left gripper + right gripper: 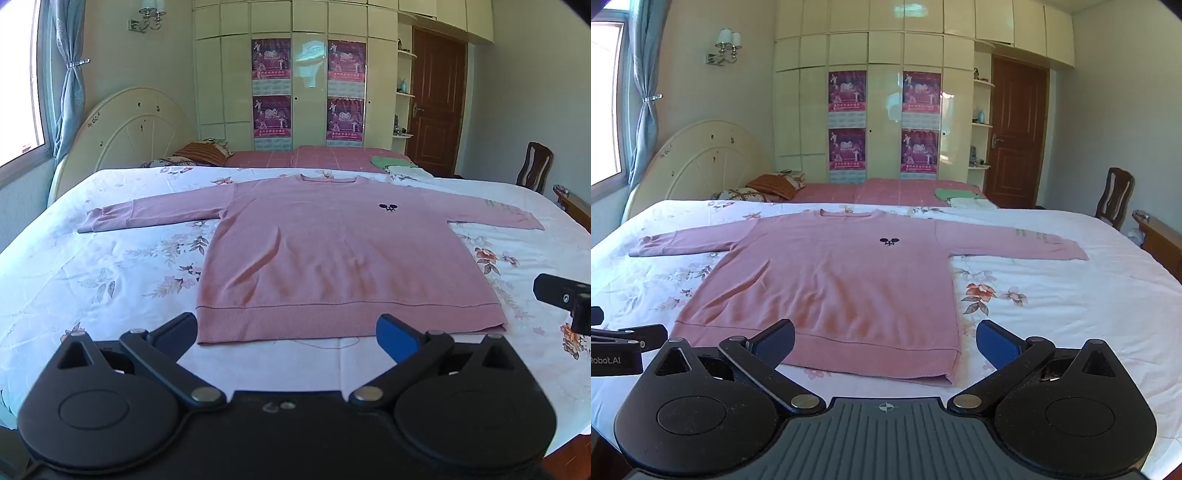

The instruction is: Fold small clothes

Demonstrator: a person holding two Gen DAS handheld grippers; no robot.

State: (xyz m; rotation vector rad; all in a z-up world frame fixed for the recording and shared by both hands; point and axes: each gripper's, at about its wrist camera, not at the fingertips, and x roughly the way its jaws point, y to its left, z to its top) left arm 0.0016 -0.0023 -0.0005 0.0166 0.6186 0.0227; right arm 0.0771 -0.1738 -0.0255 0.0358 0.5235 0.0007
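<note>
A pink long-sleeved sweater (332, 251) lies flat on the floral bedsheet (110, 280), sleeves spread to both sides, hem toward me. It also shows in the right wrist view (831, 280). My left gripper (288, 334) is open and empty, hovering just short of the hem, its fingers straddling the hem's width. My right gripper (885, 341) is open and empty near the hem's right corner. Each gripper shows at the edge of the other's view: the right one (565, 295) and the left one (620, 350).
A folded green and white pile (391, 164) lies on the pink bedspread beyond the sheet. Pillows (199, 155) and a headboard (125, 129) are at the far left. A wooden chair (533, 166) and a door (436, 96) stand at the right.
</note>
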